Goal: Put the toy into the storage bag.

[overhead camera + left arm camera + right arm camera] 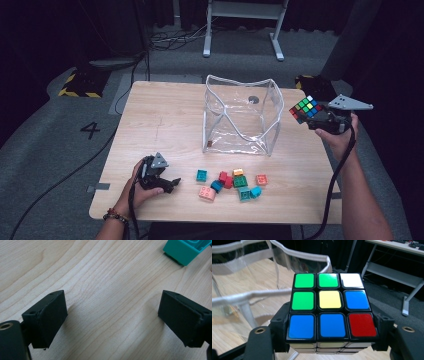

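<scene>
Left gripper [172,183]: my jaws are spread wide with nothing between them; it rests low on the table at about 8 o'clock from the table's middle, pointing toward 3 o'clock at the bricks.
Left gripper view: bare wood grain lies between my two black pads [48,317], and a corner of a teal brick [185,251] sits at 1 o'clock.
Bricks [232,183]: a loose cluster of small red, green, teal, pink, yellow and blue blocks near the front edge, at 6 o'clock from the bag.
Clear bag [240,115]: a see-through plastic pouch with white piping, standing open-topped at the table's middle, its sides buckled inward.
Puzzle cube [305,108]: I pinch it in my right gripper [312,117], raised off the table at 3 o'clock from the bag, just beside the bag's right wall.
Cube's attitude: it has no long axis; in the high view it sits tilted, one corner leading toward the bag at 9 o'clock, one coloured face turned upward.
Cube's top face: green, green, white; green, yellow, blue; blue, blue, red [331,305].
Right jaws: pressed on the cube's two opposite sides.
Surface: a pale wooden table [160,115] with rounded corners.
Room: grey carpet, a painted 4 [90,130] on the floor at 9 o'clock, black cables, a white desk frame [245,22] at 12 o'clock, dark surroundings.
</scene>
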Demonstrator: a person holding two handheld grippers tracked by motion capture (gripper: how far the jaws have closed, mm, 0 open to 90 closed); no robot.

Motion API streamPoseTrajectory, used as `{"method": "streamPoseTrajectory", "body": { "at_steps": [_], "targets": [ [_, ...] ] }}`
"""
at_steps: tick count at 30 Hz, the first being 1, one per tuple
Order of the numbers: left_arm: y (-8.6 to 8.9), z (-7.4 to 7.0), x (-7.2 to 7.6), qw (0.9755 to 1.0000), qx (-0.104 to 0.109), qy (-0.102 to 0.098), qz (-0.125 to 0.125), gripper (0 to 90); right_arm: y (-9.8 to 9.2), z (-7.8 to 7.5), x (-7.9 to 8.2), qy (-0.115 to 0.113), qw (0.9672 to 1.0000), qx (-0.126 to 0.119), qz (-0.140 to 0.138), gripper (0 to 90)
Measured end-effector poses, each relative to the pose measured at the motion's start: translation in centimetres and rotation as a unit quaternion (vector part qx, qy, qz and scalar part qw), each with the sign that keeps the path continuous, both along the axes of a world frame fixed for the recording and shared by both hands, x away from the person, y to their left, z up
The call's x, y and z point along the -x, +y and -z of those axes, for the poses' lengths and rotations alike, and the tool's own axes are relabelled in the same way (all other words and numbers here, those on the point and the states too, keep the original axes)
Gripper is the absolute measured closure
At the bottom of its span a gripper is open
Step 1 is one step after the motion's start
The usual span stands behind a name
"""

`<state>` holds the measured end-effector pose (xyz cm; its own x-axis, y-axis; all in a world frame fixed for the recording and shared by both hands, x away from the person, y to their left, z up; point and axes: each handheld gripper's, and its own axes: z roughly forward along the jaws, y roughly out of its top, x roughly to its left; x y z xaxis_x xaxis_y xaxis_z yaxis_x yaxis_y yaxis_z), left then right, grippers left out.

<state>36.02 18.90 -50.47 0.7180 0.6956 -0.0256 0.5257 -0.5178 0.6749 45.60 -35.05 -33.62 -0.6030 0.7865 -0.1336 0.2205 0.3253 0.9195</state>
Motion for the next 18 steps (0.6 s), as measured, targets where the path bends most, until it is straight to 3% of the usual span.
{"method": "streamPoseTrajectory", "body": {
  "at_steps": [3,18],
  "targets": [
    [0.0,0.0,0.0,1.0,0.0,0.0,0.0,8.7,0.0,-0.8,0.0,-0.007,0.9999,-0.01,-0.003,34.1],
    [0.0,0.0,0.0,1.0,0.0,0.0,0.0,8.7,1.2,-4.9,-0.5,-0.034,0.9992,-0.011,-0.017,34.1]
  ]
}}
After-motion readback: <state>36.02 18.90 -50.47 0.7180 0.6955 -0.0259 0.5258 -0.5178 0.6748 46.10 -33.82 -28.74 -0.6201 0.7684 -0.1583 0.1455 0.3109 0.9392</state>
